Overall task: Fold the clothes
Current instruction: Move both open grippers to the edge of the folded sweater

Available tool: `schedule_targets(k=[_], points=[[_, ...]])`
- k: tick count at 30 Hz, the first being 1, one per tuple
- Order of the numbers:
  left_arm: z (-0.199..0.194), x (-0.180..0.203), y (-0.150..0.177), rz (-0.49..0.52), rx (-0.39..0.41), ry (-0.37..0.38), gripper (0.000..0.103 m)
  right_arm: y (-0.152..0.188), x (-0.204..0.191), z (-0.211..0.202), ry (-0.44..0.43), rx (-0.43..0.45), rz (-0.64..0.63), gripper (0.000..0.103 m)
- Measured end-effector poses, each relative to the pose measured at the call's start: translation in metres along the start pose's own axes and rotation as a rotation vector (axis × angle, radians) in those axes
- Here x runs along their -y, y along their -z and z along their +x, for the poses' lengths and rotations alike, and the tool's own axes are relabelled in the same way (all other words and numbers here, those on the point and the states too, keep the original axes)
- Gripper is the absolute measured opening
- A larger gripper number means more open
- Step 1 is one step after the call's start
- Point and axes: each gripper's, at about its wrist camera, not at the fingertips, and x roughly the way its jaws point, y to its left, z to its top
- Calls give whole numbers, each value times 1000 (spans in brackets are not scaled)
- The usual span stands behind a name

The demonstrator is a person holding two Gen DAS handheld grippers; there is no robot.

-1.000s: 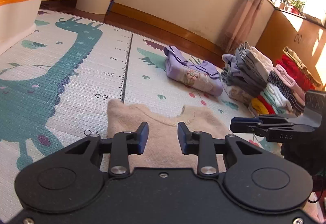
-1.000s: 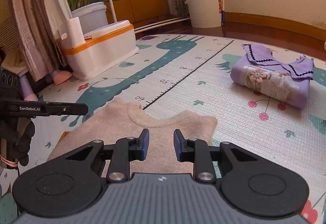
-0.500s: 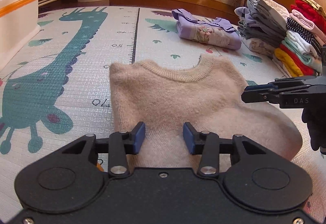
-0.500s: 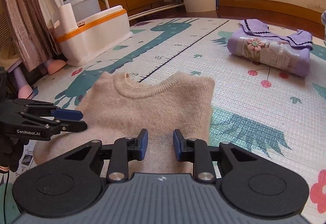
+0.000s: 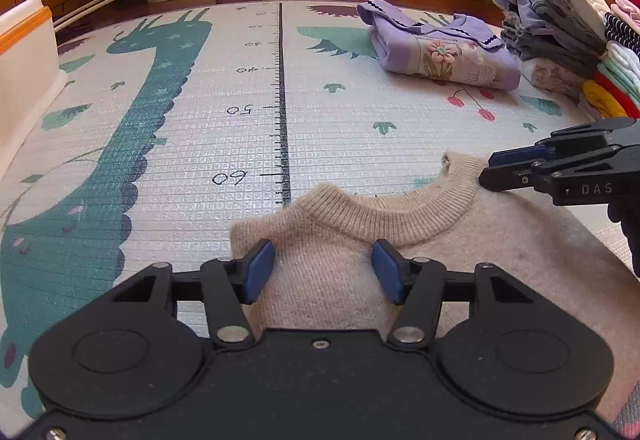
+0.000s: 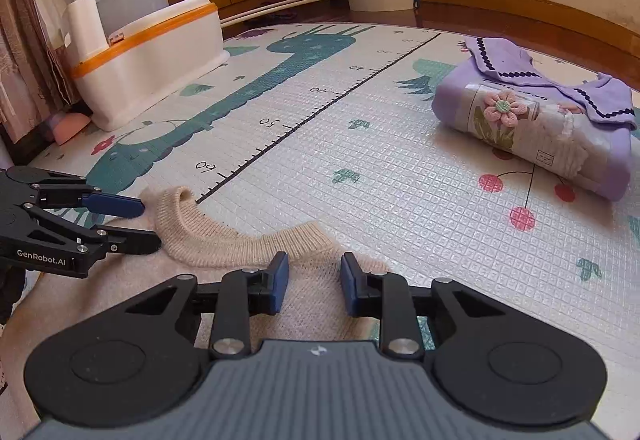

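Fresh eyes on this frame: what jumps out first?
The beige sweater spread on the play mat, with the left gripper and right gripper both open over its shoulders beside the collar. Further back on the mat lies a folded purple garment, with a stack of folded clothes to its right.

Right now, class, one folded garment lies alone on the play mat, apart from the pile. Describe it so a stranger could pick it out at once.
Start at the play mat with the teal giraffe and printed ruler line. Right of that line, before the stack of folded clothes, lies the folded lilac top. Unlike the plain beige sweater, it has a dark scalloped trim and a pink knitted flower.
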Motion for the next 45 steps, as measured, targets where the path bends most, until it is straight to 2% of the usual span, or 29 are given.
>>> schedule_targets(k=[5,8,11,14,18,23,26,31,33,36,37,38,41,45], points=[[-54,26,5,5,96,-9,55,21,-30,-71,48,100,6,30],[-72,50,22,-16,100,-6,55,44,-65,-101,68,131,-25,29],[-83,75,38,-3,91,-14,55,60,-95,-108,119,131,-75,28],[-77,94,49,35,60,-16,55,77,-108,-106,185,125,-60,29],[-56,103,68,123,5,-81,58,98,-102,-91,192,85,-19,30],[-41,90,83,73,25,-74,68,115,-97,-89,177,149,10,31],[-39,91,86,64,32,-77,68,119,-93,-90,163,169,45,31],[-38,92,85,55,26,-80,70,108,-87,-91,141,101,106,31],[-38,92,79,48,-7,-83,70,103,-84,-91,133,73,131,31],[-46,89,54,38,-133,-56,70,82,-74,-94,95,-24,180,35],[-59,85,46,33,-105,-47,71,79,-70,-98,97,-17,211,35],[-71,80,40,20,-78,-42,74,77,-65,-101,99,-9,241,38],[-91,47,35,-145,-40,-66,78,69,-50,-112,103,12,333,51],[-102,-7,47,-379,-17,-82,78,69,-30,-111,99,0,438,52]])
